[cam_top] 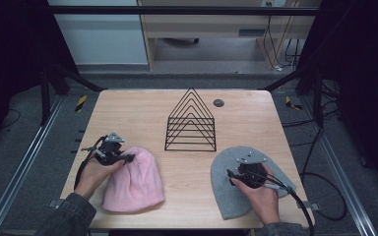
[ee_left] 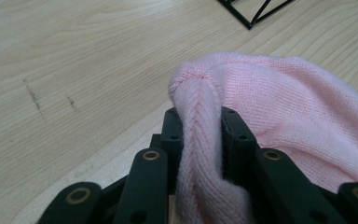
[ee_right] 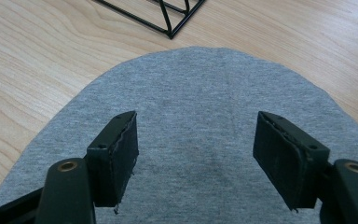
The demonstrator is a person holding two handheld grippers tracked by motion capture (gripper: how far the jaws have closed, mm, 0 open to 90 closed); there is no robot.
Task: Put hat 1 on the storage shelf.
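Note:
A pink knit beanie (cam_top: 133,179) lies flat at the front left of the wooden table (cam_top: 128,113). My left gripper (cam_top: 128,157) sits at its upper left edge. In the left gripper view the jaws (ee_left: 200,116) pinch a raised fold of the pink beanie (ee_left: 284,102), and the pads press on it from both sides. A grey beanie (cam_top: 226,196) lies flat at the front right. My right gripper (cam_top: 250,164) rests over its crown. In the right gripper view the right gripper (ee_right: 196,135) stands wide open above the grey beanie (ee_right: 200,93), with nothing between the pads.
A black wire rack (cam_top: 191,123) of triangular frames stands at the table's middle, behind both hats; its corner shows as black wire (ee_left: 256,9) (ee_right: 168,14) in both gripper views. A small dark disc (cam_top: 218,103) lies behind it. Bare wood separates the two hats.

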